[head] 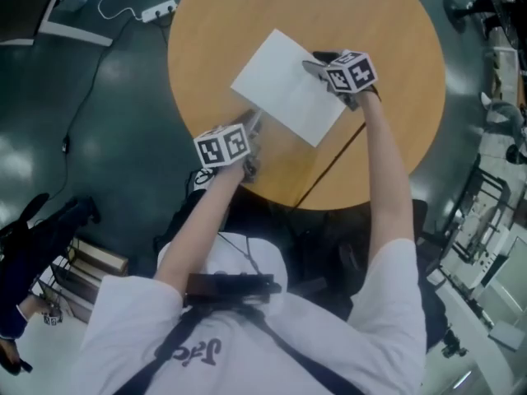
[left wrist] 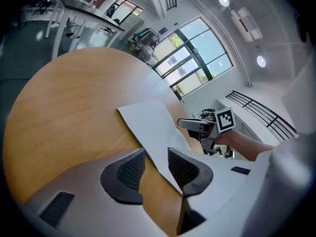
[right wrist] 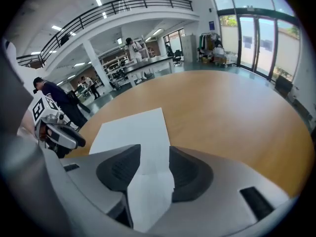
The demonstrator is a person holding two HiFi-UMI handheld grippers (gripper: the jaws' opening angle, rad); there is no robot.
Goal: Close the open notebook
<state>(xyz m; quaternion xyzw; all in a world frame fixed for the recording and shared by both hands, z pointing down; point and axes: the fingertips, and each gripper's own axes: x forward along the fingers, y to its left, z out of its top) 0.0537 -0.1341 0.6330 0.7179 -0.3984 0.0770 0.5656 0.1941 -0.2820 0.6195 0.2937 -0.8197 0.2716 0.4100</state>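
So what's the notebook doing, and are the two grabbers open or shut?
notebook: lying flat on the table, looks closed
left gripper: jaws apart, notebook edge between them, not squeezed
right gripper: jaws apart over the notebook, gripping nothing

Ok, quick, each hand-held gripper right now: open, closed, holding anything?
Left hand-held gripper: open, edge of the white rectangular notebook between its jaws.
Right hand-held gripper: open, same notebook between its jaws.
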